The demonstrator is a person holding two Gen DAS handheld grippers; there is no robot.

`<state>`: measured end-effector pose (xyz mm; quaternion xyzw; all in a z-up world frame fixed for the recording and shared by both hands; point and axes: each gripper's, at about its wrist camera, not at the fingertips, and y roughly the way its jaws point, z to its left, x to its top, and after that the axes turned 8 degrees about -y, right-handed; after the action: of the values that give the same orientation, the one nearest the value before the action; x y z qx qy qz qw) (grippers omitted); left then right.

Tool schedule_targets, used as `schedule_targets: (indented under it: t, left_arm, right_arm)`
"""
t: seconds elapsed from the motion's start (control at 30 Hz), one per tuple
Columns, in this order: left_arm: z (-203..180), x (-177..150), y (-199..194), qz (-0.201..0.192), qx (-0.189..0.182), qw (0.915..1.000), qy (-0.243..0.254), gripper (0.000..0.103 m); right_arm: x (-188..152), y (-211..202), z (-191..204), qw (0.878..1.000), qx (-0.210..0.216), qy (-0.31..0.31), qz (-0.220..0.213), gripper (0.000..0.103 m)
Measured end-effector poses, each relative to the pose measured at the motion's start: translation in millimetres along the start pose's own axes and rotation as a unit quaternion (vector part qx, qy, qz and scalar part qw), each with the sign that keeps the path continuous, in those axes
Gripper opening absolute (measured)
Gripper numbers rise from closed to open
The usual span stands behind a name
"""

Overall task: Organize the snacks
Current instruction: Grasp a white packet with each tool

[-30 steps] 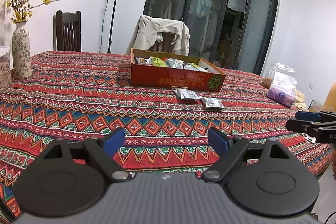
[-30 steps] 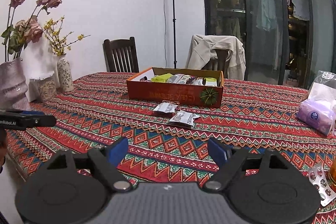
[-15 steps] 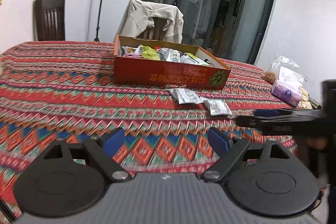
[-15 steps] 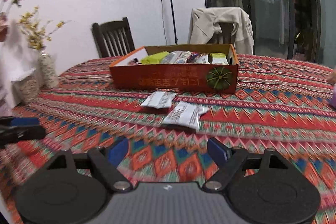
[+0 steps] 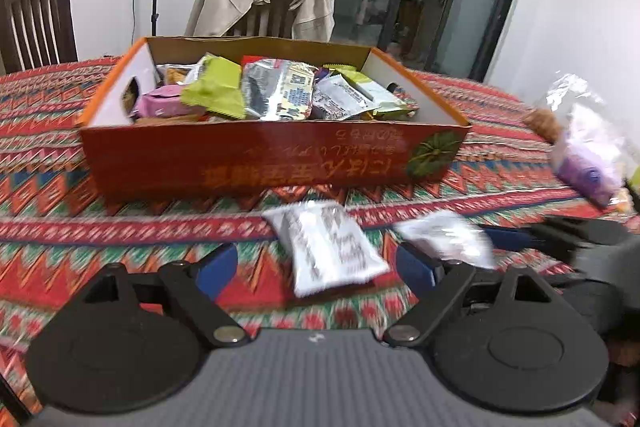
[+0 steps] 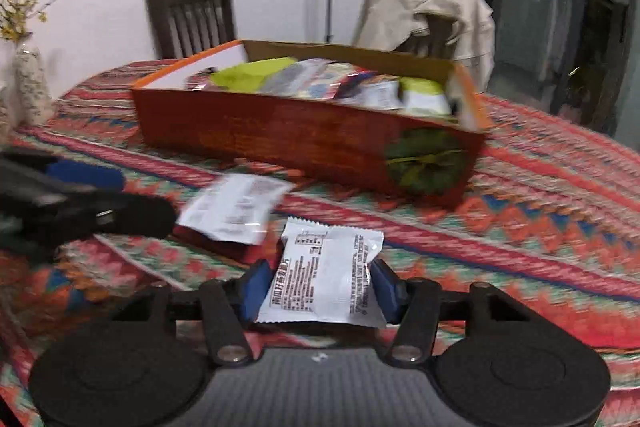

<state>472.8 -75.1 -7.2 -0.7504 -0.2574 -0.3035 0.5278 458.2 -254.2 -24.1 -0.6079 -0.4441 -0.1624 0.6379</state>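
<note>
Both claws have closed in on the two packets near the box [image 5: 272, 155]: right claw [image 6: 318, 287] pinches one packet [image 6: 324, 279]; left claw [image 5: 316, 267], open, straddles the other [image 5: 328, 247] on the table [image 5: 48, 227]. Squeeze gently, lift clear.

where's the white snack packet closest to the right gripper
In the right wrist view the white snack packet sits between the right hand-held gripper fingers, on the tablecloth before the orange box.

The right gripper [image 6: 320, 287] jaws clamp a white snack packet [image 6: 326, 277] before the orange box [image 6: 312, 143].
</note>
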Motion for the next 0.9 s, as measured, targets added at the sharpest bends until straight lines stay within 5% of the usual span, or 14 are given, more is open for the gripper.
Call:
schedule_targets:
  t: [0.2,0.27,0.33,0.43,0.7,0.9]
  left_arm:
    - [-13,-2,36,-0.010,0.012,0.9999,-0.007,0.087]
    - [-16,-6,39,-0.030,0.024,0.9992,0.013,0.079]
    - [-16,-6,37,-0.036,0.021,0.9990,0.016,0.056]
    - [-13,-5,36,-0.039,0.012,0.9992,0.003,0.048]
    - [-7,-6,30,-0.041,0.016,0.9989,-0.015,0.040]
    - [4,-27,-26,-0.025,-0.002,0.9982,-0.054,0.040]
  right_arm:
    - [-20,-7,-39,0.998,-0.020,0.053,-0.018,0.055]
    - [-24,-8,-43,0.998,-0.014,0.059,-0.023,0.055]
    - [-25,-6,-43,0.998,-0.012,0.059,-0.025,0.055]
    - [-25,-6,-43,0.998,-0.015,0.054,-0.025,0.055]
    - [-24,-4,-42,0.998,-0.012,0.055,-0.025,0.055]
    - [-27,-8,-49,0.996,0.001,0.076,-0.036,0.052]
